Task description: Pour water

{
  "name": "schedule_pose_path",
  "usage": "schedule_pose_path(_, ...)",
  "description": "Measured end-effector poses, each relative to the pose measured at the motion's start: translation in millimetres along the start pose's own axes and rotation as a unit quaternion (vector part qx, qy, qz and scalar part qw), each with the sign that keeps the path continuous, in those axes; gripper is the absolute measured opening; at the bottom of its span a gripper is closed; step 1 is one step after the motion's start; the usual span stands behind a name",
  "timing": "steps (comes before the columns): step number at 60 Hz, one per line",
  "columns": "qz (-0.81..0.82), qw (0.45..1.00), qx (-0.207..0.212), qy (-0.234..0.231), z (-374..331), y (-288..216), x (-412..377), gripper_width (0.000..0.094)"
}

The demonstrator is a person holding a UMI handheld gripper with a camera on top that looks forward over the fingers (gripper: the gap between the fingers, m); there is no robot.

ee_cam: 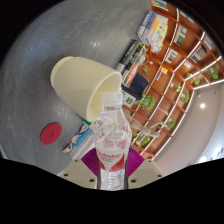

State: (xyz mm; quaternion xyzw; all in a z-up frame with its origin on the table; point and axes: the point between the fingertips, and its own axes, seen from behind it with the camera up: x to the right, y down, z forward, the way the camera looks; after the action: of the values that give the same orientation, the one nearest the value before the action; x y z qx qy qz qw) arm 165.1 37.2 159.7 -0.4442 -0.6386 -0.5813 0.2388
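Observation:
My gripper (112,160) is shut on a clear plastic water bottle (112,140) with a red-and-white label. The purple pads (89,158) press on the bottle from both sides. The view is tilted. The bottle's open neck (111,98) reaches to the rim of a cream paper cup (84,88) just ahead of the fingers. The cup's open mouth faces the bottle. A red bottle cap (51,131) lies on the grey table (40,60) beside the cup.
A small blue object (72,146) lies on the table near the left finger. Beyond the table stand shop shelves (175,55) with orange frames and many packaged goods.

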Motion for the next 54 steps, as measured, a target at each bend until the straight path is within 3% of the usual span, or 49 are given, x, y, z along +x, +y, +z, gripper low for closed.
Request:
schedule_pose_path(11,0.154,0.988,0.006,-0.031,-8.8,5.6,-1.7,0.0333)
schedule_pose_path(19,0.340,0.937,0.026,-0.071,-16.4,15.1,-4.9,0.0333)
schedule_pose_path(30,0.566,0.813,0.069,-0.118,-10.6,23.6,-18.3,0.0333)
schedule_pose_path(43,0.784,0.593,0.115,-0.142,4.9,40.8,-23.8,0.0334)
schedule_pose_path(54,0.829,0.525,0.140,-0.130,18.8,40.8,-35.0,0.0334)
